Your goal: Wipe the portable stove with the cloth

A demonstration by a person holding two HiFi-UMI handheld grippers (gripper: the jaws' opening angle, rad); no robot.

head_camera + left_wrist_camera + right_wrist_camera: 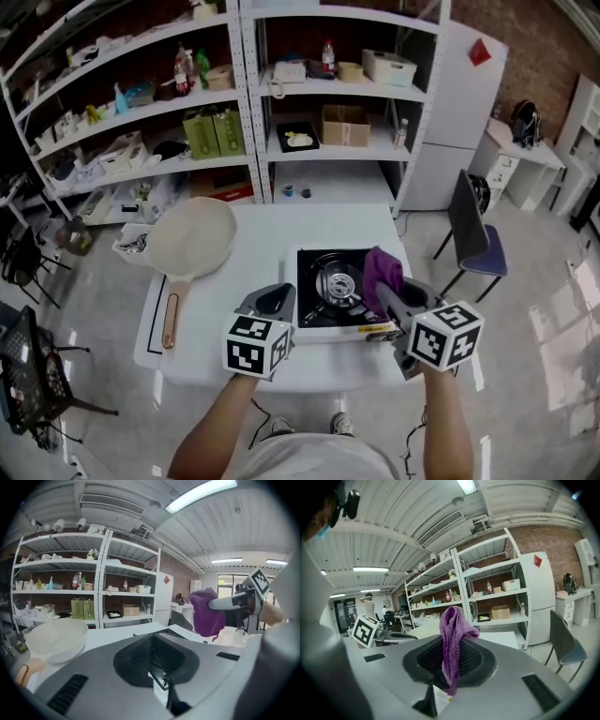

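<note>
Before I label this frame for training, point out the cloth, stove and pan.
cloth (382, 270), head view, middle of the purple bundle
stove (339, 284), head view, its centre burner
pan (192, 236), head view, inside its bowl

The stove (314, 272), white with a black top and a round steel burner, sits flat on the table (234, 337) toward its 4 o'clock. The purple knit cloth (452, 634) hangs bunched, pinched in the right gripper (451, 665), at the burner's 3 o'clock.
</note>
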